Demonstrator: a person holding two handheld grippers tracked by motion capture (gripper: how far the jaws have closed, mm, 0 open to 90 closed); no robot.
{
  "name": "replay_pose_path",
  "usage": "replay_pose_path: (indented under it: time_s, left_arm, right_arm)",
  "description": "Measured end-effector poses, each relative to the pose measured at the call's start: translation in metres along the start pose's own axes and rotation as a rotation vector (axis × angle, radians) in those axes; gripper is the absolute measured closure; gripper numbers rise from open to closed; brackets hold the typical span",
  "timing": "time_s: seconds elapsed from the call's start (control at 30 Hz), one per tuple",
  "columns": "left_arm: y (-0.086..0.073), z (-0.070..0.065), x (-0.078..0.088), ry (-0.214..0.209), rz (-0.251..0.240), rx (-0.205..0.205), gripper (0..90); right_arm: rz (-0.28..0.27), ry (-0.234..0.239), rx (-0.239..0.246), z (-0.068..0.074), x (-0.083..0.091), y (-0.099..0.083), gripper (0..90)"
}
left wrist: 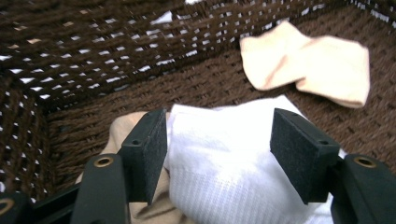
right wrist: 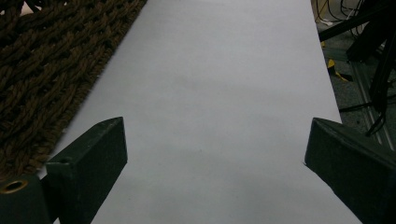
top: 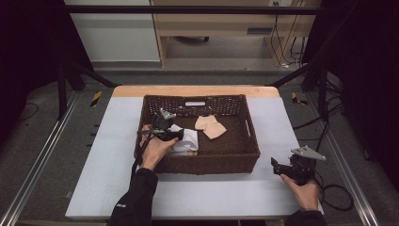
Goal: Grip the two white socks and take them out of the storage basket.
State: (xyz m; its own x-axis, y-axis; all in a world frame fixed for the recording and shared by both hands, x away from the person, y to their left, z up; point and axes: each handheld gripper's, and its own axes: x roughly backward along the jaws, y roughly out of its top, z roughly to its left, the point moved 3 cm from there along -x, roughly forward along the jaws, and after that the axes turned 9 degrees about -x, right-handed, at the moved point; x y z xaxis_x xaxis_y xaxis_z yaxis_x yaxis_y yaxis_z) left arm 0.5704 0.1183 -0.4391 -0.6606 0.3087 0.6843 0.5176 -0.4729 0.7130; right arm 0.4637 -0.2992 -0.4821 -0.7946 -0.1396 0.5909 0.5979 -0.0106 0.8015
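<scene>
White sock (left wrist: 233,163) overlaps beige cloth (left wrist: 123,135), seemingly touching.

From above we look down on the wicker basket (top: 202,160); our left gripper view, close inside it, shares its floor.

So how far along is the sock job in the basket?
One peach sock already lies flat in the wicker basket. In hand: the left tool is open around a white sock that lies partly over another peach piece. The right tool waits open over the table. Whether more follows, I can't tell.
</scene>
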Motion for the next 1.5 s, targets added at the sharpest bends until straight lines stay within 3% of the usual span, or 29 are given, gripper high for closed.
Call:
replay_pose_path:
  time_s: [0.1, 0.27, 0.47, 0.63, 0.8, 0.87, 0.93, 1.0, 1.1, 1.17, 1.3, 1.5]
  left_arm:
    - [-0.001, -0.002, -0.003, -0.003, 0.031, -0.015, 37.9]
    - [-0.003, -0.002, -0.005, -0.008, 0.067, -0.005, 41.6]
    - [-0.005, 0.001, -0.007, -0.013, 0.099, 0.032, 60.8]
    - [-0.007, 0.004, -0.006, -0.020, 0.120, 0.039, 81.2]
    - [-0.006, 0.005, -0.004, -0.021, 0.099, 0.037, 85.0]
    - [-0.004, 0.006, -0.003, -0.017, 0.071, 0.039, 74.2]
    - [-0.003, 0.009, -0.005, -0.011, 0.029, 0.032, 50.0]
    - [-0.006, 0.013, -0.009, 0.009, 0.023, 0.009, 34.0]
    - [-0.009, 0.014, -0.013, 0.004, 0.058, -0.007, 30.8]
    - [-0.009, 0.012, -0.014, -0.013, 0.069, -0.007, 37.6]
    - [-0.010, 0.011, -0.012, -0.002, 0.099, -0.023, 56.3]
    - [-0.008, 0.010, -0.004, -0.010, 0.050, -0.025, 86.0]
  right_arm:
    - [0.005, 0.002, -0.002, 0.000, 0.000, 0.000, 6.0]
    - [0.006, 0.003, 0.000, 0.000, 0.000, 0.000, 6.0]
    - [0.008, 0.003, 0.006, 0.000, 0.000, -0.001, 6.2]
    - [0.009, 0.004, 0.006, 0.000, 0.000, 0.000, 6.5]
    - [0.008, 0.004, 0.007, 0.000, 0.000, 0.000, 6.6]
    - [0.007, 0.002, 0.005, 0.000, 0.000, 0.000, 6.5]
    - [0.006, 0.002, 0.005, 0.000, 0.000, 0.000, 6.5]
    - [0.008, 0.003, 0.008, 0.000, 0.000, 0.000, 6.5]
    - [0.009, 0.005, 0.009, 0.000, -0.001, 0.000, 6.5]
    - [0.009, 0.006, 0.009, 0.000, 0.000, 0.000, 6.5]
    - [0.010, 0.006, 0.009, 0.000, 0.000, 0.000, 6.6]
    - [0.009, 0.003, 0.006, 0.000, 0.001, 0.000, 6.5]
